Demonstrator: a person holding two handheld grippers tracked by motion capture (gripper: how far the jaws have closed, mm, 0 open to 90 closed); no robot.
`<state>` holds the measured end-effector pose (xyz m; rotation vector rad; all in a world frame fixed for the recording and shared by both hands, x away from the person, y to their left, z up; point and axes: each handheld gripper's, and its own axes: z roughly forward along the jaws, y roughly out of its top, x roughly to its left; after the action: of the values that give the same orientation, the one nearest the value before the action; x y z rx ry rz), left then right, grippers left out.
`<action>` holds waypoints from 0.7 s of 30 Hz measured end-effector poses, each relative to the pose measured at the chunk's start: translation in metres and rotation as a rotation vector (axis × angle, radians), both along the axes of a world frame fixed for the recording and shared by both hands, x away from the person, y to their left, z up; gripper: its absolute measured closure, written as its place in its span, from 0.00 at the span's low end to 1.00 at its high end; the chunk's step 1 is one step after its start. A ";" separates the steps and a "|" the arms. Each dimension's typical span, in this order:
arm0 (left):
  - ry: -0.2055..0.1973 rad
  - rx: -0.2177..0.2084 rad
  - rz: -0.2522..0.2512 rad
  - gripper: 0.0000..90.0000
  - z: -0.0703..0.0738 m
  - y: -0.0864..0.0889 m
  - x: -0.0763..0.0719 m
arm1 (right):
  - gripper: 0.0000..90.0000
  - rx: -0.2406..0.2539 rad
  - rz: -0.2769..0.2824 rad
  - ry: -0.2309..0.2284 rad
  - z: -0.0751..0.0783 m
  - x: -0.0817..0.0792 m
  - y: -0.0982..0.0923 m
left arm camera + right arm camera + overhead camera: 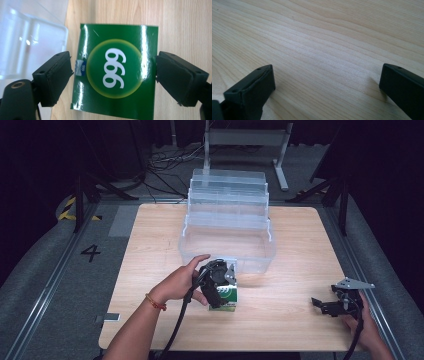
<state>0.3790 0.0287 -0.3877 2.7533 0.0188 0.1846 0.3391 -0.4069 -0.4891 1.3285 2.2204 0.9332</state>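
Green box (pixel 116 71) sits on the wooden table (pixel 290 315), near my edge and just in front of the clear plastic bin (pixel 227 247). Its glossy top reads "999" in white digits inside a yellow-ringed circle; a small blue-and-white sticker at one edge is too small to read.

In the left gripper view the box lies between my left gripper (pixel 113 75) jaws. The fingers (pixel 56 75) stand at its two opposite sides, right at the edges. The right-hand pad looks to be touching the box wall; the left-hand pad is at the sticker edge, with perhaps a sliver of gap. I cannot tell whether they press, so I record the hold as unconfirmed. In the high view my left hand (pixel 180 282) holds this gripper pointing down over the box.

My right gripper (pixel 327 306) rests near the table's right edge, well apart from the box. Its jaws stand wide and released, bare wood between them.

Beyond the bin, a floor marking (pixel 91 252) left of the table reads "4".
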 end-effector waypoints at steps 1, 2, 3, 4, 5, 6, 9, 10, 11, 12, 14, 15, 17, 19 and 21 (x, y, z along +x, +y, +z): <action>-0.007 0.000 0.008 0.16 -0.002 0.000 0.001 | 0.00 0.000 0.000 0.000 0.000 0.000 0.000; -0.010 -0.008 0.020 0.16 -0.004 0.001 0.001 | 0.00 0.000 0.000 0.000 0.000 0.000 0.000; -0.017 -0.017 0.030 0.16 -0.005 0.002 0.003 | 0.01 -0.001 0.000 0.000 0.000 0.000 0.000; -0.017 -0.017 0.030 0.16 -0.005 0.002 0.003 | 0.01 -0.001 0.000 0.000 0.000 0.000 0.000; -0.049 -0.054 0.032 0.17 -0.007 0.004 0.002 | 0.01 -0.001 0.000 -0.001 0.000 0.000 0.000; -0.059 -0.061 0.033 0.17 -0.007 0.005 0.001 | 0.01 -0.002 -0.001 -0.001 0.000 0.000 0.000; -0.081 -0.102 0.059 0.17 -0.009 0.007 0.004 | 0.01 -0.001 -0.001 -0.001 0.000 0.000 0.000; -0.091 -0.102 0.066 0.17 -0.010 0.008 0.004 | 0.01 -0.001 -0.003 0.000 0.000 0.000 0.000; -0.087 -0.109 0.086 0.17 -0.012 0.009 0.005 | 0.01 -0.001 -0.003 0.000 0.000 0.000 0.000; -0.078 -0.122 0.090 0.16 -0.014 0.010 0.007 | 0.01 -0.001 -0.003 0.000 0.000 0.000 0.000; -0.091 -0.124 0.095 0.12 -0.017 0.010 0.008 | 0.01 -0.003 0.004 -0.002 0.000 0.000 0.001; -0.112 -0.133 0.095 0.09 -0.019 0.010 0.007 | 0.01 -0.003 0.006 -0.002 0.000 0.000 0.001; -0.124 -0.138 0.093 0.04 -0.021 0.010 0.007 | 0.01 -0.005 0.010 -0.003 0.000 -0.001 0.001; -0.130 -0.149 0.095 0.03 -0.027 0.009 0.007 | 0.01 -0.004 0.009 -0.004 0.000 -0.001 0.001; -0.083 -0.076 0.097 0.07 -0.034 0.006 0.011 | 0.01 -0.005 0.010 -0.003 0.000 -0.001 0.001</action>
<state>0.3895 0.0343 -0.4215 2.6679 0.1340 0.3179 0.3384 -0.4056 -0.4891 1.3146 2.2277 0.9323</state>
